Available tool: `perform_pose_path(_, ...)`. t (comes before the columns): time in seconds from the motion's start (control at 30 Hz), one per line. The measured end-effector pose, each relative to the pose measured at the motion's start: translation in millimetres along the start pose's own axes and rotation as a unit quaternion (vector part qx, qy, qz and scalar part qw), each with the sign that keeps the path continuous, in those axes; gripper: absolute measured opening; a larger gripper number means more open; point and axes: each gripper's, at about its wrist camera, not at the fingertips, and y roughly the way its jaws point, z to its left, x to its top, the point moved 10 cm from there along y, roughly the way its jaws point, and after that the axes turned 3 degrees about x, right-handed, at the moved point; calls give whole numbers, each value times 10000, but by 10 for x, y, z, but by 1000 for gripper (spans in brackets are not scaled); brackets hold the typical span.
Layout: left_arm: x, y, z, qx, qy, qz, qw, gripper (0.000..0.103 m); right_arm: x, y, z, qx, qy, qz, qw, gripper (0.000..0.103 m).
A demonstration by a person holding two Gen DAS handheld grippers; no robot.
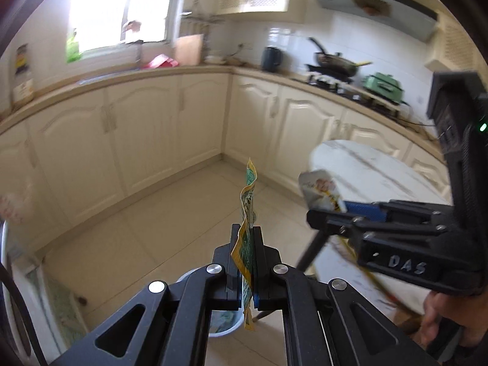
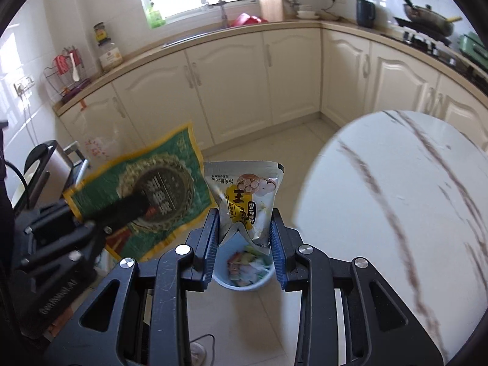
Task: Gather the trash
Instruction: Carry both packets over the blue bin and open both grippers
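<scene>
Black left gripper (image 1: 244, 262) clamps tight on a green-and-yellow wrapper (image 2: 137, 192) held edge-on above the pale bin (image 2: 244, 277) of trash on the floor, while the right gripper (image 2: 245, 231) grips a white snack pouch (image 2: 244, 195) beside the marble table (image 2: 396, 198).

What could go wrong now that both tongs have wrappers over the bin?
1. The green wrapper stands edge-on in the shut left tongs and reaches well past the small blue bin; released here it may flutter onto the floor.
2. The white snack pouch sits above the bin in the right tongs, but the bin already looks full, so it could slide off.
</scene>
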Motion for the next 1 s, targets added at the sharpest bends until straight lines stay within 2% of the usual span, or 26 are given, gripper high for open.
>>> perform_pose_path(0.17,-483,255,356,458,-426,347,9974,1,4,633,496,142,-169,174,9996,30)
perform_pose_path(0.37,-982,901,527,581,-817,937,9905,1,-322,1580,716,-83,-390,772,9962,30)
perform_pose_path(0.53,-1412,1464,599,414,-975,1527,9826,1,-770,2298,530,-281,-257,1377,9897,30)
perform_pose_path(0.7,-1621,1998,596,222,-897,1961,9762,1,-1131,2900,209,-333,225,1835,9822,30)
perform_pose_path(0.77,-1674,2218,566,143,-822,2149,9731,1,-1245,3081,52,-295,401,1910,9803,31)
perform_pose_path(0.93,-1600,2670,517,147,-704,2315,9702,1,-1425,3355,-285,-175,789,1947,9775,34)
perform_pose_path(1.0,-1586,2794,495,207,-565,2310,9711,3,-1453,3443,-362,-130,813,1942,9775,41)
